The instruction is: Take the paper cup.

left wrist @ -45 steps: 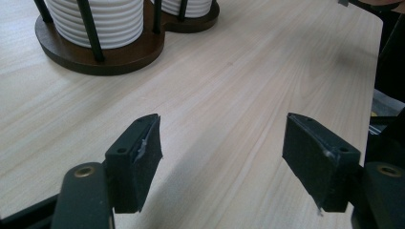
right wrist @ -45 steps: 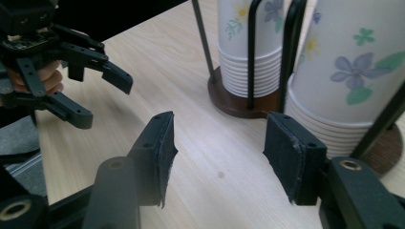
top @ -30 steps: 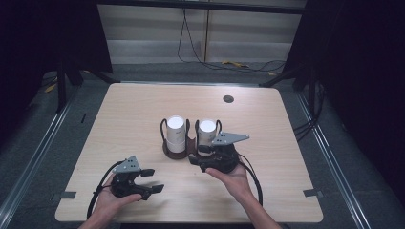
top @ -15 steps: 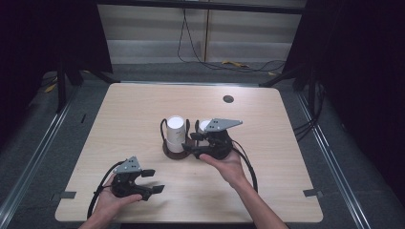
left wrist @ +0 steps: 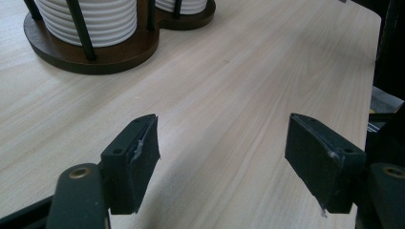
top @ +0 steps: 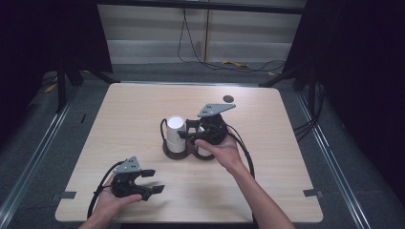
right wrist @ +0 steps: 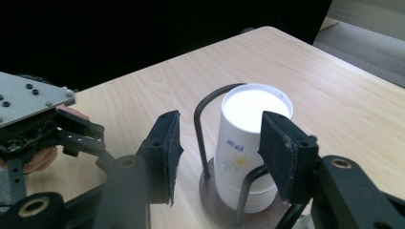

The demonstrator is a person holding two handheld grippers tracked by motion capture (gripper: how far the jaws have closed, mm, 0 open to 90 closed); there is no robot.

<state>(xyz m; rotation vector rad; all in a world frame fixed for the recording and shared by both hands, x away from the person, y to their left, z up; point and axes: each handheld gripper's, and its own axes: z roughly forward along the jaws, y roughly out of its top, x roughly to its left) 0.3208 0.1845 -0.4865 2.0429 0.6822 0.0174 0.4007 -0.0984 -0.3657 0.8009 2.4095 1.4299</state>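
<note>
A dark wooden holder with black wire rods stands mid-table and carries two stacks of white cups. The left stack is in plain sight. The right stack lies mostly under my right gripper, which hovers above it and points left. In the right gripper view the right gripper has its jaws apart with nothing between them, and the left stack stands just beyond them. My left gripper rests near the front left edge. Its jaws stand wide over bare wood, with the holder ahead.
A small dark disc lies near the far right of the light wooden table. Black cables trail from both grippers across the tabletop. Dark curtains and floor rails surround the table.
My right gripper has risen and shifted left from beside the right stack to above it, so it now covers that stack's white top. The left gripper has stayed put.
</note>
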